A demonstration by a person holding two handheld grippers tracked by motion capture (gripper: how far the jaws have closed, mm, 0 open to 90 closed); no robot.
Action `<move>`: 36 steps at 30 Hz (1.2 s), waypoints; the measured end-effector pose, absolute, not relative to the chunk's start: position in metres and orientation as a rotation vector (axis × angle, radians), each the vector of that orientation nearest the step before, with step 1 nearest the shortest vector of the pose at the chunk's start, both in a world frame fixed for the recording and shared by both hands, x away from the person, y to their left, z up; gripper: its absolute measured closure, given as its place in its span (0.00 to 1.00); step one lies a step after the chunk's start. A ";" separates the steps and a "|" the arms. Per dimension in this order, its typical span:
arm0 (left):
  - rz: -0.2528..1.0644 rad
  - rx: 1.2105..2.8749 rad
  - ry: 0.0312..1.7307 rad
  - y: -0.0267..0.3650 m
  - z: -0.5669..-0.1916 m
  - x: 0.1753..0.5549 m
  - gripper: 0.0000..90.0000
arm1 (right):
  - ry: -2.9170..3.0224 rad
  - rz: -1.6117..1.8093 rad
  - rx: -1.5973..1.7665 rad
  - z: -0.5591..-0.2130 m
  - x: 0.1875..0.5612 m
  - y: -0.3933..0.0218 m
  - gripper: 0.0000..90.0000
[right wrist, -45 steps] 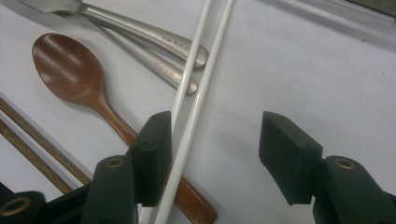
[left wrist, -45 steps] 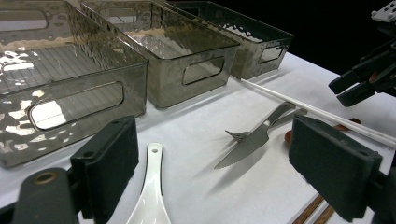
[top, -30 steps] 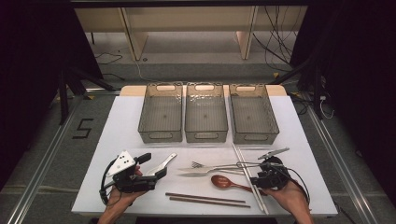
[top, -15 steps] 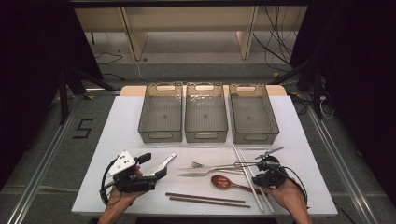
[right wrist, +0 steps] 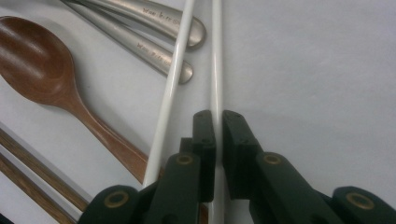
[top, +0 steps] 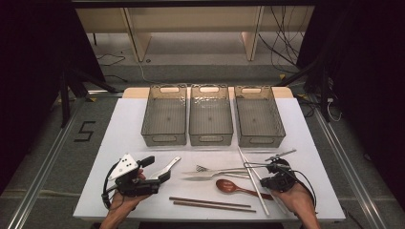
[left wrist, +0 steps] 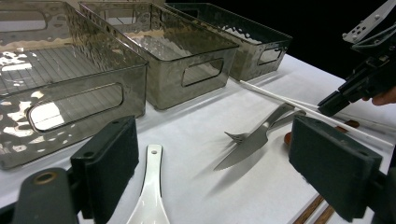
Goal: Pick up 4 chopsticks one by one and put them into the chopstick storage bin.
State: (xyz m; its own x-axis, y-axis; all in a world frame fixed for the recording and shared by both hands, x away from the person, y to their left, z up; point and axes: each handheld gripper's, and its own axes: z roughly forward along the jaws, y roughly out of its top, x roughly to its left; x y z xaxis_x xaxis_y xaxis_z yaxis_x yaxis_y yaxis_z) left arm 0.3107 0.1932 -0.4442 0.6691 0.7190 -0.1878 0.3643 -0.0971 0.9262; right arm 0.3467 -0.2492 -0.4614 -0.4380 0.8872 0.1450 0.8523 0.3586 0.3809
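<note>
Right gripper [right wrist: 217, 128], its jaws having just closed, pinched one white chopstick [right wrist: 216, 56] near the end closest to the person, while the second white chopstick [right wrist: 172, 79] lay loose just left of the jaws, crossing the metal handles of the knife [top: 210, 178] and fork [top: 217, 169]. Both white sticks lay on the white surface [top: 315, 143] in front of the right-hand bin [top: 258, 120], slanting back from its near corner toward the person. Thin, stiff, light and glossy, the held stick looked apt to slip or swivel between the pads; a hold nearer its middle would likely balance it better than this end grip. Left gripper [left wrist: 215, 172] rested with jaws spread wide and nothing between them, a white ladle-style spoon [left wrist: 150, 196] lying just ahead of it. Three smoky clear bins stood side by side, the left bin [top: 164, 119] and middle bin [top: 210, 119] as bare inside as the right-hand one. A wooden spoon [top: 234, 187] and brown chopsticks [top: 210, 203] lay nearer the person than that bin.
</note>
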 end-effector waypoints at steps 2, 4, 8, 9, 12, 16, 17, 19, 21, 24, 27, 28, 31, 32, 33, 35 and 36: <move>0.374 1.702 0.887 0.193 -0.444 0.311 0.18 | 2.515 0.628 1.614 -0.461 0.346 -0.251 0.95; 0.373 1.700 0.889 0.193 -0.444 0.311 0.18 | 2.517 0.642 1.604 -0.459 0.346 -0.254 0.95; 0.374 1.700 0.891 0.193 -0.444 0.311 0.18 | 2.510 0.652 1.591 -0.455 0.344 -0.259 0.95; 0.374 1.700 0.891 0.193 -0.444 0.311 0.18 | 2.503 0.658 1.595 -0.454 0.343 -0.259 0.95; 0.373 1.701 0.894 0.193 -0.445 0.312 0.18 | 2.496 0.686 1.566 -0.449 0.339 -0.261 0.95; 0.378 1.695 0.896 0.194 -0.444 0.311 0.17 | 2.493 0.823 1.523 -0.435 0.334 -0.261 0.95; 0.377 1.693 0.897 0.194 -0.445 0.312 0.18 | 2.494 0.861 1.503 -0.431 0.333 -0.259 0.95; 0.373 1.689 0.902 0.195 -0.445 0.312 0.18 | 2.492 0.895 1.480 -0.426 0.332 -0.256 0.95; 0.376 1.691 0.905 0.195 -0.445 0.312 0.18 | 2.497 0.920 1.460 -0.423 0.332 -0.252 0.95; 0.377 1.688 0.909 0.195 -0.445 0.312 0.18 | 2.495 0.960 1.444 -0.420 0.334 -0.247 0.95; 0.376 1.689 0.916 0.195 -0.445 0.313 0.18 | 2.479 1.024 1.429 -0.417 0.337 -0.243 0.95; 0.375 1.690 0.917 0.194 -0.445 0.313 0.18 | 2.474 1.042 1.419 -0.415 0.338 -0.241 0.95; 0.358 1.690 0.937 0.192 -0.444 0.314 0.18 | 2.459 1.094 1.399 -0.410 0.341 -0.232 0.95; 0.346 1.680 0.944 0.191 -0.444 0.314 0.18 | 2.453 1.125 1.393 -0.408 0.343 -0.227 0.95; 0.335 1.675 0.944 0.190 -0.443 0.314 0.18 | 2.451 1.138 1.390 -0.407 0.344 -0.224 0.95; 0.318 1.673 0.954 0.186 -0.442 0.315 0.18 | 2.450 1.161 1.371 -0.404 0.347 -0.216 0.95; 0.300 1.667 0.958 0.184 -0.441 0.315 0.18 | 2.447 1.167 1.363 -0.403 0.349 -0.211 0.95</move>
State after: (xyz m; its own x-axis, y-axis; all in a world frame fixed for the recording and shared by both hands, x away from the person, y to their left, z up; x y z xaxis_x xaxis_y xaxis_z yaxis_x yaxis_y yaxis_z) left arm 0.3146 0.1836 -0.4411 0.6360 0.7200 -0.2778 0.4329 -0.0348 0.9008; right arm 0.3489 -0.2115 -0.4026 -0.5920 0.7633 0.2586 0.6814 0.3027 0.6663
